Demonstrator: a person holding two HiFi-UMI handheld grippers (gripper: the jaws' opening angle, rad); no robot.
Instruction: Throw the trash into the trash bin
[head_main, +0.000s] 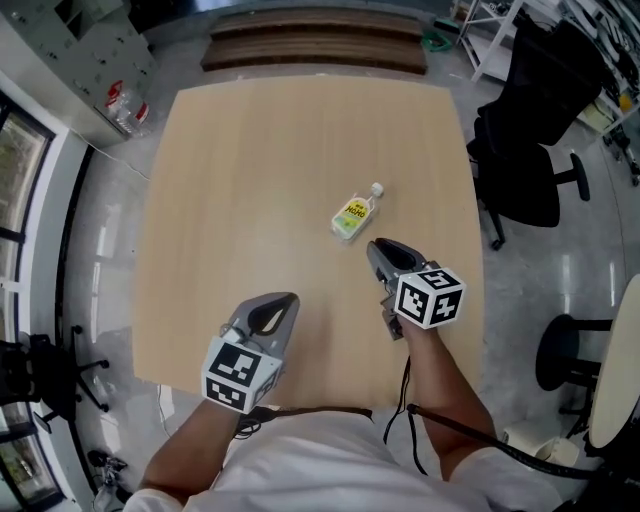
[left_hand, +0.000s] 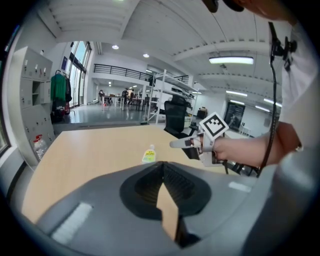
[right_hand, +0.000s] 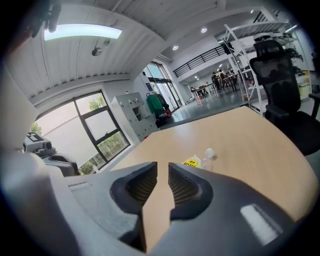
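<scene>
Yellow-labelled clear plastic bottle (head_main: 356, 212) flat on smooth, pale wood-grain table (head_main: 250, 170).

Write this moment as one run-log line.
stage: pre-grasp | plastic bottle: lying on table, untouched | right gripper: open, empty, near bottle | left gripper: shut, empty | trash bin: not in view

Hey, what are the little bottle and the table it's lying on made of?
Bottle: probably clear plastic; the body looks see-through, with a white cap and yellow-green label. Table: light wood or wood-look laminate, smooth and matte; faint straight grain, can't tell which.
</scene>
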